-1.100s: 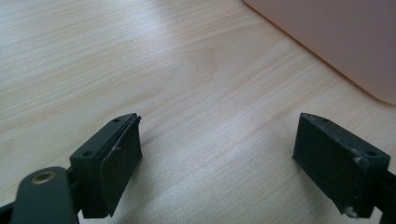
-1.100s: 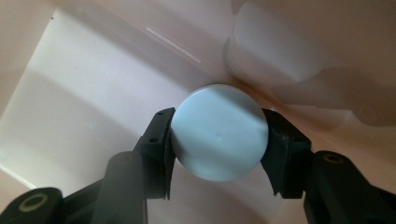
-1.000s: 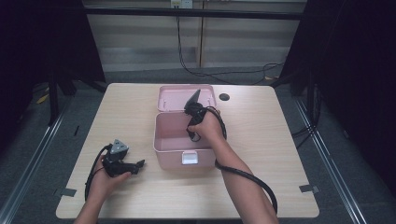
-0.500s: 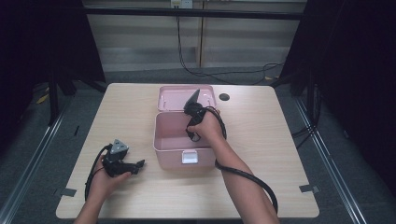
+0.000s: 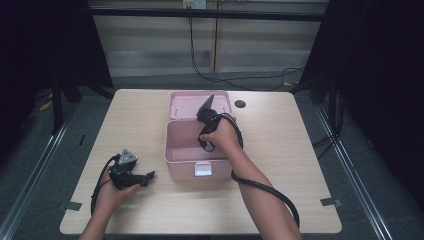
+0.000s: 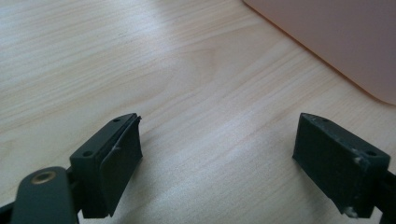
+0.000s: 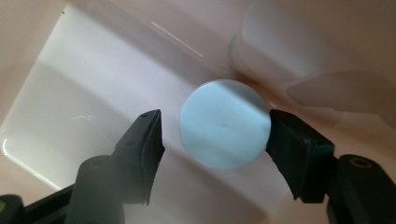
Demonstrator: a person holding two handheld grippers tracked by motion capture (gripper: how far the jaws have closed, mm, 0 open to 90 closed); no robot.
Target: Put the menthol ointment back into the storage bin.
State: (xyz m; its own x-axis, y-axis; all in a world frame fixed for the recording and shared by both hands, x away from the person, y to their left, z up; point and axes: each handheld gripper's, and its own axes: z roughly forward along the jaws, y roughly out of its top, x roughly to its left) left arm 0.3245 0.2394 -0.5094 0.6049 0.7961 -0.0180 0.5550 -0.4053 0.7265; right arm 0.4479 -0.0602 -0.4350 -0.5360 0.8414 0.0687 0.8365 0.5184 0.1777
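Right gripper (image 5: 202, 142) tips hidden inside box (image 5: 172, 150) in high view, box (image 6: 336, 42) cut off at frame corner in left gripper view, cap (image 7: 225, 123) body beneath unseen, blurred

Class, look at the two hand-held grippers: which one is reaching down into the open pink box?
The right hand-held gripper: it dips inside the pink box, jaws flanking a pale blue cap. The left hand-held gripper lies low over the table.

The right gripper (image 5: 204, 145) points steeply down, held by the right hand (image 5: 222, 135) with the forearm reaching in from the near right edge; its jaws have just been opening and now stand apart, the left pad clear of what lies between them. The left gripper (image 5: 148, 176) lies low and level at the near left, gripped by the left hand (image 5: 112, 192), jaws spread wide with nothing between them.
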